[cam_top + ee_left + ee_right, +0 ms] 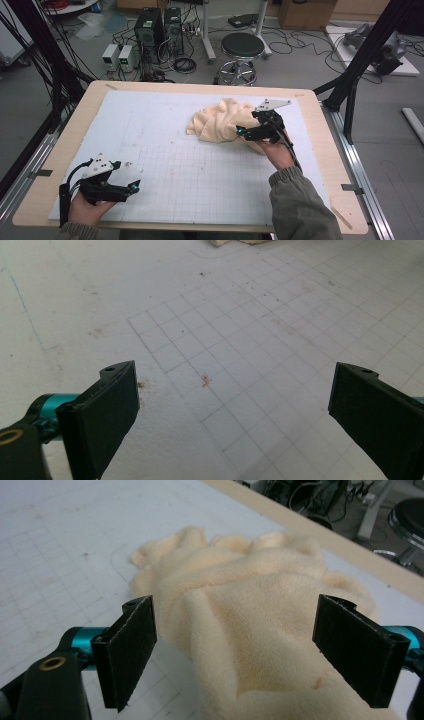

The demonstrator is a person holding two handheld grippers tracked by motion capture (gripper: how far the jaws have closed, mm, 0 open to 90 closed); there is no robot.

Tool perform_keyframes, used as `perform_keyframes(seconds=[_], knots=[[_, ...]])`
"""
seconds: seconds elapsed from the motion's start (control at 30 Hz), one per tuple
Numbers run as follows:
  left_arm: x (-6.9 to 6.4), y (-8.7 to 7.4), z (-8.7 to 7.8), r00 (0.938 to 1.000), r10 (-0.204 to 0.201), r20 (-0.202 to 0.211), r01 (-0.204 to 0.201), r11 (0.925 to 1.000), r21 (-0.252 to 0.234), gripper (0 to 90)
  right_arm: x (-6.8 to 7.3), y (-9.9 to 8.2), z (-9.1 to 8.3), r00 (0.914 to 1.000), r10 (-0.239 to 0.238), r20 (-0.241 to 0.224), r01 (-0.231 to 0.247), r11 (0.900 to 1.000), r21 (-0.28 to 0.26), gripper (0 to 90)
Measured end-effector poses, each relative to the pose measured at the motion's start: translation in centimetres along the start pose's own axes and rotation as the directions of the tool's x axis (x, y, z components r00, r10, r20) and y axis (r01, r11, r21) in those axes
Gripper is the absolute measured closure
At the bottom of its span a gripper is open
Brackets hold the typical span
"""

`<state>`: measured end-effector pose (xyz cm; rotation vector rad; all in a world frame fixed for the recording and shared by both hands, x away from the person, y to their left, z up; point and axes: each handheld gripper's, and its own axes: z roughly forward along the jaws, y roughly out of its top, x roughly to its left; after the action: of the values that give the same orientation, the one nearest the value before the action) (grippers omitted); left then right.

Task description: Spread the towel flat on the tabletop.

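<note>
A crumpled cream fleece cloth point(220, 122) lies on the white gridded mat point(165, 115), right of centre toward the far side. My right gripper point(245, 132) hovers at the cloth's near right edge and points left into it. In the right gripper view its jaws point(237, 602) stand wide, with a fold of the cloth point(240, 630) between them and the pads clear of it. My left gripper point(132, 189) rests at the near left corner of the mat, open, with only bare grid point(237, 372) between its jaws.
The mat sits on a wooden table point(60, 150) with a bare rim all round. Beyond the far edge stand a black stool point(242, 47), computer towers point(155, 30) and loose cables on the floor. Black frame posts point(360, 55) rise at the right.
</note>
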<state>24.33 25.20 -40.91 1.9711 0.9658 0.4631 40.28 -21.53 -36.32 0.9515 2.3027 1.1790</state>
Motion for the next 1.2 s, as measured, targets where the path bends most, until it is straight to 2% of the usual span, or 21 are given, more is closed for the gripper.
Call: perform_keyframes(seconds=[0.1, 0.13, 0.2, 0.23, 0.27, 0.37, 0.47, 0.53, 0.57, 0.63, 0.67, 0.8, 0.83, 0.87, 0.93, 0.97, 1.0, 1.03, 1.07, 1.13, 1.2], knots=[[0.0, 0.0, 0.1, 1.0, 0.0, 0.006, 0.0, 1.0, 0.005, 6.7, -0.2, -0.6, 2.0, 1.0, 0.004, 0.006, -0.004, 0.9975, 0.07, 17.0], [0.1, 0.0, 0.1, 1.0, 0.001, 0.005, -0.001, 1.0, 0.005, 6.6, -0.1, -0.9, 3.1, 0.9994, -0.013, 0.031, 0.009, 0.9938, 0.111, 18.1], [0.1, 0.0, 0.2, 1.0, -0.002, 0.008, 0.001, 1.0, 0.008, 6.7, 0.0, -1.0, 3.4, 0.9989, -0.017, 0.044, 0.012, 0.993, 0.117, 21.4], [0.1, 0.0, 0.2, 1.0, -0.001, 0.009, 0.001, 1.0, 0.01, 6.6, 0.0, -1.1, 4.0, 0.9965, -0.032, 0.078, 0.021, 0.9912, 0.131, 30.3], [0.1, 0.0, 0.3, 1.0, -0.001, 0.009, 0.001, 1.0, 0.009, 6.6, 0.0, -1.1, 4.0, 0.9965, -0.032, 0.078, 0.021, 0.9912, 0.131, 30.3], [0.1, 0.1, 0.4, 0.9999, -0.006, 0.012, 0.006, 0.9999, 0.009, 6.7, -0.1, -1.1, 4.7, 0.9931, -0.058, 0.102, 0.042, 0.9875, 0.152, 40.1], [0.1, 0.1, 0.4, 0.9999, 0.002, 0.015, -0.002, 0.9999, 0.013, 6.7, -0.1, -1.0, 4.8, 0.9925, -0.065, 0.104, 0.049, 0.9871, 0.153, 51.3], [0.0, 0.1, 0.4, 0.9999, 0.0, 0.014, 0.0, 1.0, 0.009, 6.6, -0.2, -0.9, 4.6, 0.9939, -0.066, 0.088, 0.052, 0.9874, 0.149, 60.0], [0.1, 0.1, 0.4, 0.9999, 0.0, 0.014, 0.0, 1.0, 0.01, 6.7, -0.2, -0.8, 4.2, 0.9967, -0.058, 0.057, 0.05, 0.9891, 0.138, 66.5], [0.1, 0.1, 0.4, 0.9999, -0.001, 0.014, 0.001, 1.0, 0.008, 6.7, 0.0, -0.5, 3.7, 0.9967, -0.077, 0.026, 0.073, 0.9898, 0.123, 70.7], [0.1, 0.1, 0.4, 0.9999, -0.001, 0.014, 0.001, 1.0, 0.006, 6.7, 0.0, -0.5, 3.7, 0.9967, -0.077, 0.026, 0.073, 0.9898, 0.123, 70.7], [0.1, 0.2, 0.3, 0.9999, -0.001, 0.012, 0.001, 1.0, 0.003, 6.7, 1.1, 0.3, 2.4, 0.9921, -0.109, -0.061, 0.113, 0.9919, 0.059, 80.1], [0.0, 0.2, 0.3, 0.9999, -0.003, 0.011, 0.003, 1.0, -0.001, 6.7, 2.2, 1.3, 1.3, 0.9825, -0.144, -0.118, 0.145, 0.9894, 0.001, 80.7], [0.0, 0.2, 0.3, 0.9999, -0.001, 0.01, 0.001, 1.0, -0.003, 6.7, 2.2, 1.3, 1.3, 0.9825, -0.144, -0.118, 0.145, 0.9894, 0.001, 80.7], [-0.1, 0.3, 0.2, 1.0, 0.0, 0.008, 0.0, 1.0, -0.003, 6.7, 3.3, 2.1, 0.4, 0.97, -0.187, -0.155, 0.185, 0.9823, -0.028, 80.9], [-0.1, 0.3, 0.2, 1.0, 0.001, 0.008, -0.001, 1.0, -0.005, 6.6, 4.4, 2.7, -0.6, 0.9522, -0.233, -0.197, 0.229, 0.9724, -0.046, 80.9], [-0.1, 0.3, 0.2, 1.0, 0.003, 0.008, -0.003, 1.0, -0.008, 6.6, 4.4, 2.7, -0.6, 0.9522, -0.233, -0.197, 0.229, 0.9724, -0.046, 80.9], [-0.2, 0.3, 0.2, 1.0, 0.0, 0.008, 0.0, 0.9999, -0.011, 6.7, 5.6, 3.1, -1.6, 0.9333, -0.266, -0.241, 0.256, 0.9639, -0.075, 81.0], [-0.2, 0.3, 0.2, 1.0, 0.003, 0.007, -0.003, 0.9999, -0.011, 6.7, 5.6, 3.1, -1.6, 0.9333, -0.266, -0.241, 0.256, 0.9639, -0.075, 81.0], [-0.3, 0.4, 0.1, 0.9999, 0.007, 0.01, -0.007, 0.9999, -0.014, 6.6, 6.8, 3.3, -2.5, 0.911, -0.303, -0.28, 0.29, 0.9529, -0.089, 80.9], [-0.4, 0.5, 0.1, 0.9999, 0.01, 0.01, -0.01, 0.9998, -0.017, 6.7, 8.0, 3.2, -3.2, 0.8888, -0.321, -0.327, 0.306, 0.9469, -0.098, 80.9]])
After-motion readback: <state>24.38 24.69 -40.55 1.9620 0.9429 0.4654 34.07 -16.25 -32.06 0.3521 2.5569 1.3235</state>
